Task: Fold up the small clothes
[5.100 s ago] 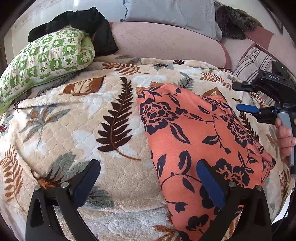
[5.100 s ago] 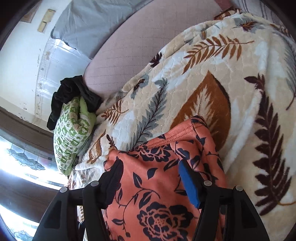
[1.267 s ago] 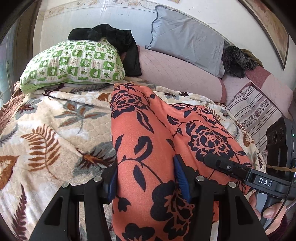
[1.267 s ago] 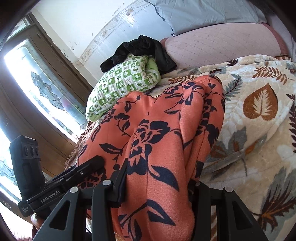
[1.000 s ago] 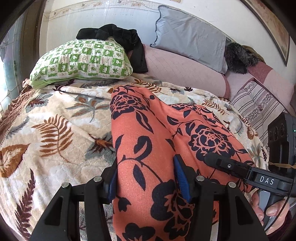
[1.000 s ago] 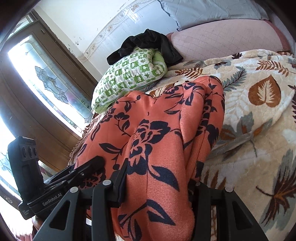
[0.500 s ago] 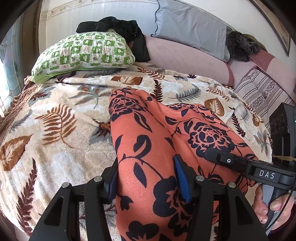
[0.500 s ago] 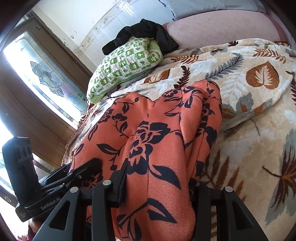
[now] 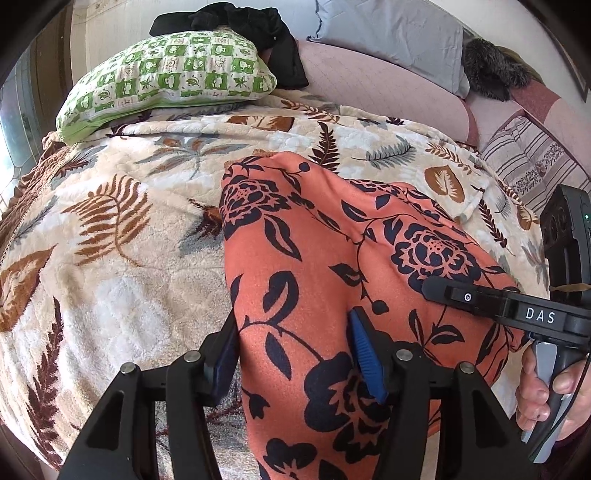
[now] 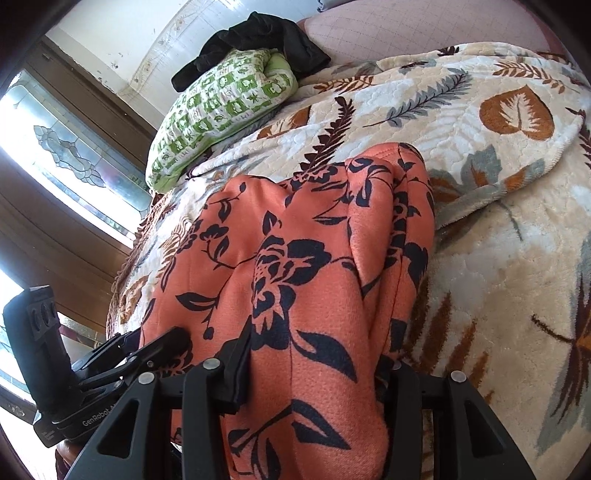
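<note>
An orange garment [image 9: 332, 266] with dark blue flowers stretches from both grippers out over the leaf-print blanket [image 9: 110, 229]. My left gripper [image 9: 295, 354] is shut on its near edge. My right gripper [image 10: 314, 365] is shut on the same edge further right; the garment [image 10: 314, 258] fills its jaws. The right gripper also shows in the left wrist view [image 9: 498, 299], and the left gripper shows in the right wrist view [image 10: 122, 354]. The garment's far end lies on the blanket.
A green checked pillow [image 9: 170, 81] with black clothing [image 9: 236, 18] on it lies at the bed's far left. A pink headboard cushion [image 9: 369, 85], a grey pillow [image 9: 391, 40] and a striped cushion [image 9: 532, 162] sit behind. A window [image 10: 66, 162] is at left.
Both grippers closed on the garment's near edge, then have drawn it toward me and lowered it, so more blanket shows beyond its far end.
</note>
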Motion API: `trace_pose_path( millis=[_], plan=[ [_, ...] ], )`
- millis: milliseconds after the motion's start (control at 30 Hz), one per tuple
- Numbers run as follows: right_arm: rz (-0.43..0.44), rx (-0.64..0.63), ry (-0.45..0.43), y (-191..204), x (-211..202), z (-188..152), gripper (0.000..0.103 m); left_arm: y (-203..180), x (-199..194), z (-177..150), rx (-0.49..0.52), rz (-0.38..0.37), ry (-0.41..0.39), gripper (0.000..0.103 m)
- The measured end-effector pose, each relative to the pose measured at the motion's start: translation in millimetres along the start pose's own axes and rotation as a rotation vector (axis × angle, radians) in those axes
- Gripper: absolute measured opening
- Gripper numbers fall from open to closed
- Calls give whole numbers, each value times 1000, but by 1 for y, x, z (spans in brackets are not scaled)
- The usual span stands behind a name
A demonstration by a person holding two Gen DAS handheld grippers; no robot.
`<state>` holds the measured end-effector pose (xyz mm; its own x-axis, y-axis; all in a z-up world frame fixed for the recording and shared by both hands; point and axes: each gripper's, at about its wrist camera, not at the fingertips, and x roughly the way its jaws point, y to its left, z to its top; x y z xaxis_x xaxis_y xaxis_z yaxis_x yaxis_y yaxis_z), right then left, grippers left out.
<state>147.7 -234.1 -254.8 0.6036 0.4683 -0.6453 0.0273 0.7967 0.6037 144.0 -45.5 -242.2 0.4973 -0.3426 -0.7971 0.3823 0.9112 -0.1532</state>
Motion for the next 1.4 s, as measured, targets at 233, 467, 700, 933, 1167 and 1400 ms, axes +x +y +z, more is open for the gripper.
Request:
trace_pose_path(
  millis=[233, 467, 700, 933, 1167, 1400],
  plan=[
    [-11, 44, 31, -8, 6, -1, 58, 1, 2, 0, 24, 8, -5, 64],
    [-4, 98, 55, -19, 7, 0, 68, 2, -1, -3, 66, 34, -22, 72],
    [-103, 35, -74, -10, -24, 4, 68, 10, -19, -1, 87, 86, -100, 75],
    [-138, -74, -375, 9, -70, 5, 67, 18, -21, 10, 29, 107, -143, 75],
    [29, 9, -6, 3, -4, 7, 66, 12, 1, 3, 74, 150, -66, 79],
    [-17, -8, -72, 12, -13, 24, 66, 11, 2, 6, 68, 139, -60, 79]
  ],
)
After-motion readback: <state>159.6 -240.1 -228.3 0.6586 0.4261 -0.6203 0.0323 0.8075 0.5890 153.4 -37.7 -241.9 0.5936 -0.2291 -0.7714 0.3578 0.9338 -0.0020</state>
